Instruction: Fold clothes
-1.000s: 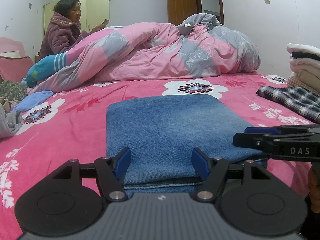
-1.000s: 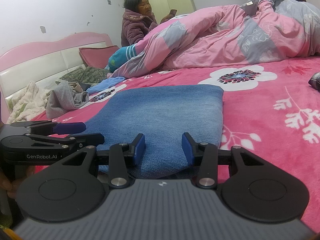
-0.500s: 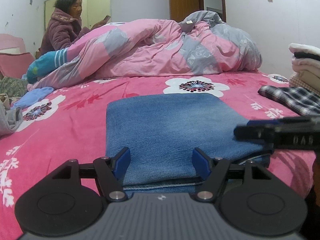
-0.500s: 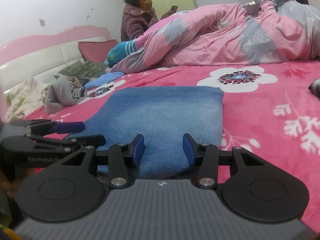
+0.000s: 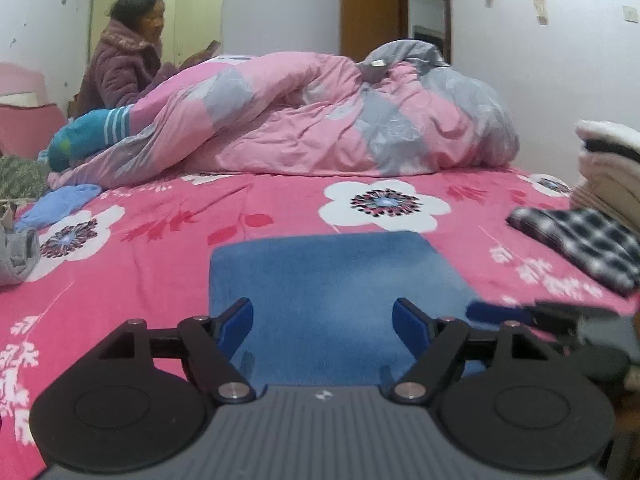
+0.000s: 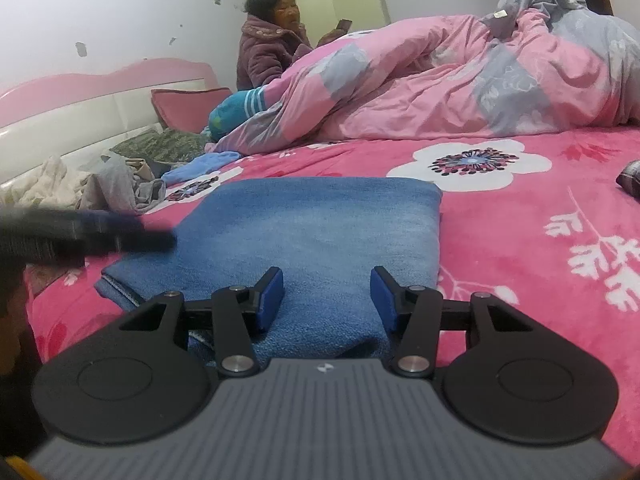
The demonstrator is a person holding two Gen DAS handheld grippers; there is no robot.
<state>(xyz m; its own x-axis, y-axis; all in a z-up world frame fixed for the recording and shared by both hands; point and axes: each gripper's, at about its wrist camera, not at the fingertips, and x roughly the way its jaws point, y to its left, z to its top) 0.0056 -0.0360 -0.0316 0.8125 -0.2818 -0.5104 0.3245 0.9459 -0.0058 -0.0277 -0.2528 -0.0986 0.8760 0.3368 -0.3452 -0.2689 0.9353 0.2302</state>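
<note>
A folded blue denim garment [image 5: 332, 276] [image 6: 320, 228] lies flat on the pink flowered bedspread [image 5: 160, 248]. My left gripper [image 5: 322, 312] hovers over its near edge. Its jaws are opening, and only the denim's surface shows below the gap, untouched by the pads. In the right wrist view it is a blurred dark bar [image 6: 100, 236] at the garment's left side. My right gripper [image 6: 327, 286] sits low at the near right edge, jaws opening. The denim's bunched edge lies between the fingers, and the pads stand apart from it. The left wrist view shows this gripper blurred [image 5: 520, 314].
A rumpled pink and grey quilt [image 5: 320, 120] fills the far half of the bed, with a person [image 5: 124, 60] sitting behind it. A plaid garment [image 5: 580, 244] and a stack of folded clothes [image 5: 608, 172] lie right. Loose clothes [image 6: 92, 188] are heaped by the headboard.
My left gripper has risen off the denim and its jaws have widened. The right gripper's jaws have widened a little. The denim stays flat.
</note>
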